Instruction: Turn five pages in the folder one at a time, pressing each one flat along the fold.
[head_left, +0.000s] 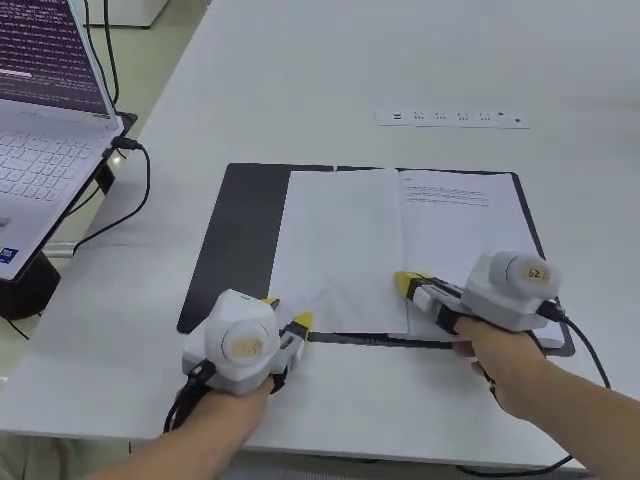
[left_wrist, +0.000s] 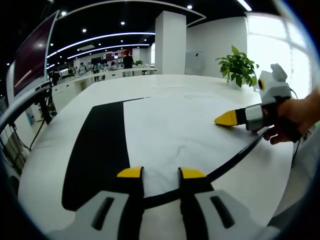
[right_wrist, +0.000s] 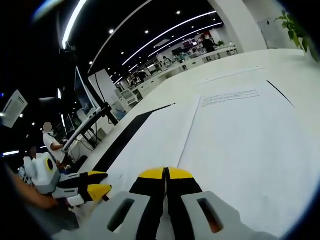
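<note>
ITEM: folder (head_left: 245, 240), open flat. Loc.: middle of tabletop (head_left: 400, 60), closer to its near edge than far edge, lying square to the near edge.

PROGRESS (judged):
- At least 1 pg looks turned. The left-hand page (head_left: 340, 250) lies over the black inside cover w/ a black band bare on its left.
- Count out of 5 can't be told. No pg nos. are legible and stack thickness is too thin to read.
- Step in hand is prob. the press along the fold (head_left: 402, 230). No pg is lifted or mid-turn.
- Left to do: finish the press, then remaining turns, no. unknown.

TOOLS:
- right gripper (head_left: 403, 283): jaws closed together, nothing between them. Tips sit at the fold by the folder's near edge. On paper or just above, contact not sure.
- left gripper (head_left: 287, 312): jaws apart, nothing gripped as far as seen. At the folder's near edge, by the near corner of the left-hand page. Touching or not, can't tell.

CONDITION OF ITEM:
- Cover black, thin, flat on the tabletop.
- left-hand page blank white, w/ a slight wrinkle toward its near edge.
- right-hand page (head_left: 460, 225) white, a few lines of small print at the far end, unreadable. Lies flat.
- Fold shows as a straight line running far to near.

OTHER:
- laptop (head_left: 45, 120), open, at the tabletop's left edge, w/ a cable (head_left: 140, 195) trailing from it.
- white strip (head_left: 452, 118) beyond the folder, toward the far edge, well apart from it.
</note>
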